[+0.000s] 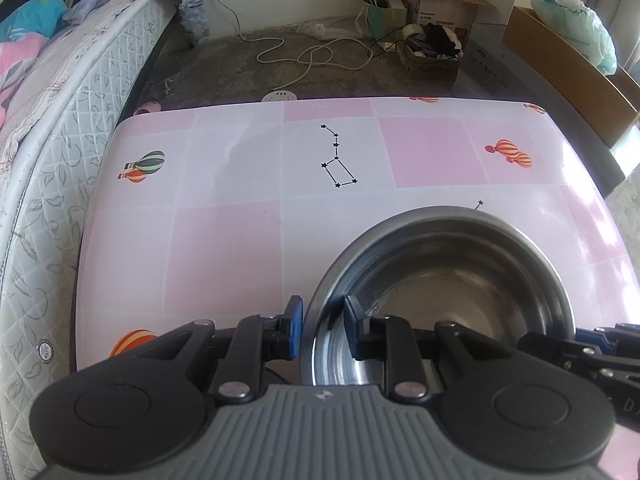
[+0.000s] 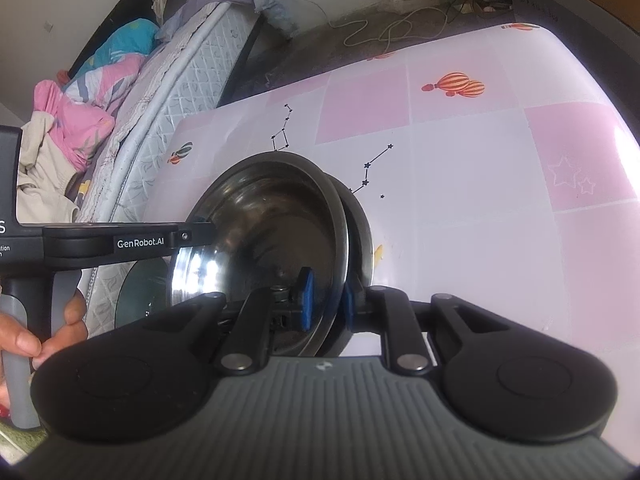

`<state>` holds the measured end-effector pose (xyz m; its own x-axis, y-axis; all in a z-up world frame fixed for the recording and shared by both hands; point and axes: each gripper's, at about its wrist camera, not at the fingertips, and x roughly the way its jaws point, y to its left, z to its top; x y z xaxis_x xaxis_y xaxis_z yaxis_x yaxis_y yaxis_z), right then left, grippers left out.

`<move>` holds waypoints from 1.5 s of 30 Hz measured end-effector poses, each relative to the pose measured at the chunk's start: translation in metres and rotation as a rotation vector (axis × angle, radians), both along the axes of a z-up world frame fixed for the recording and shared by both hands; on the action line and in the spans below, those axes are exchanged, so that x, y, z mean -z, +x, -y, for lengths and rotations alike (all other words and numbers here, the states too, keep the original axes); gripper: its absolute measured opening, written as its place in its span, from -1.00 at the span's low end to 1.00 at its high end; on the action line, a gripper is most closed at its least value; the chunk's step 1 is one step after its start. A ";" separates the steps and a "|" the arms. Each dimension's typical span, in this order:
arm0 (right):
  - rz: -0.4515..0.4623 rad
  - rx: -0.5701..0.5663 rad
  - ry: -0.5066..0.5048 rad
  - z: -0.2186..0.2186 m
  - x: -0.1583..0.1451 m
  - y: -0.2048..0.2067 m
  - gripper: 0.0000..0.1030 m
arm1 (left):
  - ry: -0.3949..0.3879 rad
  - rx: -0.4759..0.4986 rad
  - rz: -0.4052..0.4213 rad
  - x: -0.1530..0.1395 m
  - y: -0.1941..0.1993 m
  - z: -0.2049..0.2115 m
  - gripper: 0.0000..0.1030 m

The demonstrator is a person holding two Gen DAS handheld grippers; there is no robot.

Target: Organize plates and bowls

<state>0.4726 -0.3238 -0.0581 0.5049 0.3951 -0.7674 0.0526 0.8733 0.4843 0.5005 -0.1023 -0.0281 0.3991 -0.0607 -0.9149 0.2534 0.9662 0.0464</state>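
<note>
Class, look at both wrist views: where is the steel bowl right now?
The steel bowl sits at the near right of the pink tablecloth in the left wrist view, its rim between the left gripper and, opposite, the right gripper.

On the black arm of my left gripper, seen from my right wrist camera, I read "GenRobot.AI" in white letters. On the grey body left of it a large white "S" and the small word ending "tion" show at the frame's edge, the rest being cut off. From my left wrist camera, the cardboard box on the floor by the far wall carries dark print that looks like "Panasonic", the smaller box in front of it bears lettering too blurred for me to read, and the pale green plastic bag has faint print I cannot make out.
</note>
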 end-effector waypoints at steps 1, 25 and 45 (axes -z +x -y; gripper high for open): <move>-0.002 -0.002 0.003 0.000 -0.001 0.000 -0.63 | 0.000 -0.003 -0.002 0.000 0.001 0.000 -0.54; 0.009 -0.028 -0.030 -0.011 -0.022 -0.001 0.31 | 0.019 0.041 0.007 -0.008 -0.008 0.014 -0.26; 0.130 -0.010 -0.026 0.014 -0.053 -0.036 0.35 | -0.048 0.116 0.083 -0.047 -0.040 0.006 0.57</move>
<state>0.4362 -0.3376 -0.0051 0.5968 0.3816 -0.7059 -0.0175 0.8857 0.4640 0.4603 -0.1084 0.0189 0.4612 -0.1532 -0.8739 0.3604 0.9324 0.0268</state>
